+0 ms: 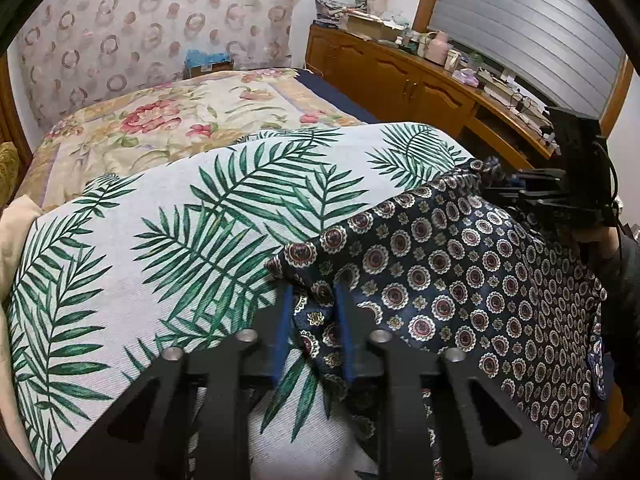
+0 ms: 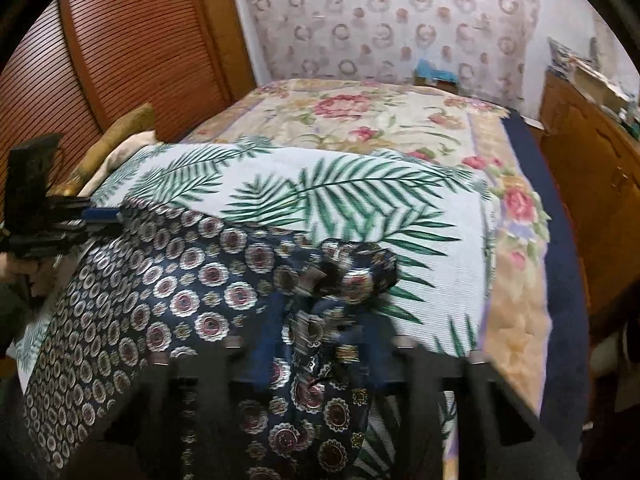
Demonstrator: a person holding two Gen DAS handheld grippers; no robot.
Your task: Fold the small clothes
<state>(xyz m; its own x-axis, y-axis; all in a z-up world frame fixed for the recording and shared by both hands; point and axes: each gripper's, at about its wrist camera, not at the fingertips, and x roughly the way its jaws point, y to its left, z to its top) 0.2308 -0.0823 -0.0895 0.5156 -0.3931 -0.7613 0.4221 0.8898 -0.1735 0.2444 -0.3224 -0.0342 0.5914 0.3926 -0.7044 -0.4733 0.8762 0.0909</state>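
Observation:
A dark navy garment (image 1: 460,272) with round medallion print hangs stretched between my two grippers above a palm-leaf cloth (image 1: 180,220) on the bed. My left gripper (image 1: 312,300) is shut on one corner of the garment, bunched between its blue pads. My right gripper (image 2: 320,312) is shut on the other corner, which is crumpled and blurred. The right gripper also shows in the left wrist view (image 1: 532,196) at the far right. The left gripper shows in the right wrist view (image 2: 96,216) at the far left. The garment (image 2: 160,300) sags between them.
The palm-leaf cloth (image 2: 320,192) lies over a floral bedspread (image 1: 180,112). A wooden dresser (image 1: 400,76) with clutter stands right of the bed. A slatted wooden door (image 2: 120,60) and pillows (image 2: 120,136) are on the left side.

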